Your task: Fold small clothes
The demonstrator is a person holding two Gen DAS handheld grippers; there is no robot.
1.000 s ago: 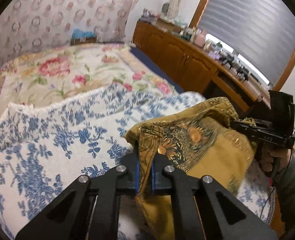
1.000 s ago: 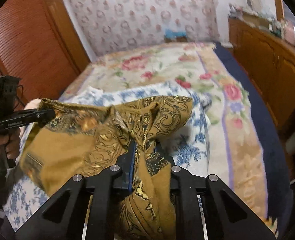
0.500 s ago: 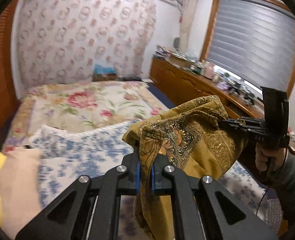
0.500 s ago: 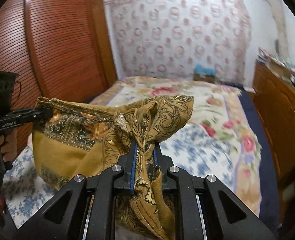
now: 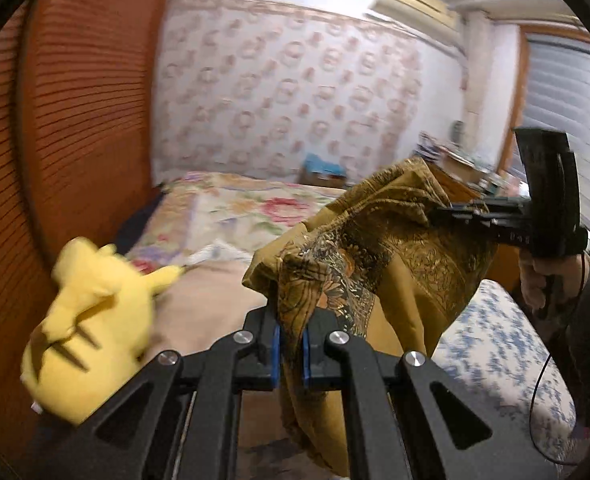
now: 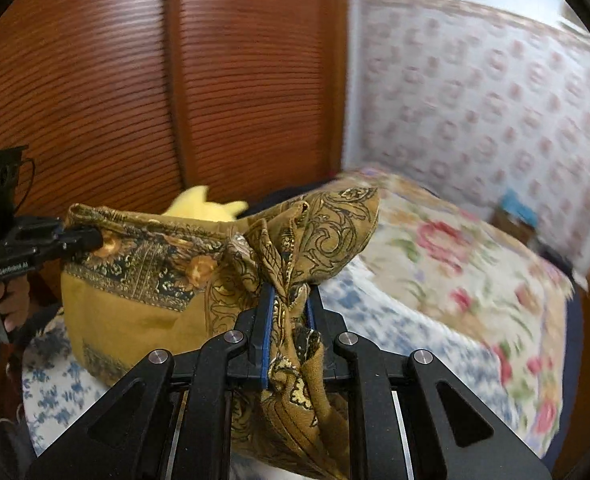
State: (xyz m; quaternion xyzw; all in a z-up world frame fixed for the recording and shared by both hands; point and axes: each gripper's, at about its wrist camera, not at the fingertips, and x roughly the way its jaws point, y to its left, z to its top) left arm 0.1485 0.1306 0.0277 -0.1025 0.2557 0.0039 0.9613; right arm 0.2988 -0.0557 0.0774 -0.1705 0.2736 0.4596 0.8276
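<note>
Mustard patterned cloth (image 5: 399, 248) hangs stretched sideways, clamped between left gripper (image 5: 289, 346) and right gripper (image 6: 287, 340).

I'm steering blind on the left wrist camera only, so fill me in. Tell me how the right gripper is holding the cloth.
Observer: The right gripper is clamped on a bunched corner of the mustard patterned cloth, with folds spilling above and below the pads.
Operator: Say what lies beyond it.
Observer: A tall slatted wooden wardrobe fills that view's background.
Operator: Report on the yellow plush toy.
Observer: Only its ears show there, peeking over the cloth's top edge.
Operator: Check the left gripper from that side.
Observer: The left gripper pinches the cloth's top hem, which runs level between the two grippers.
</note>
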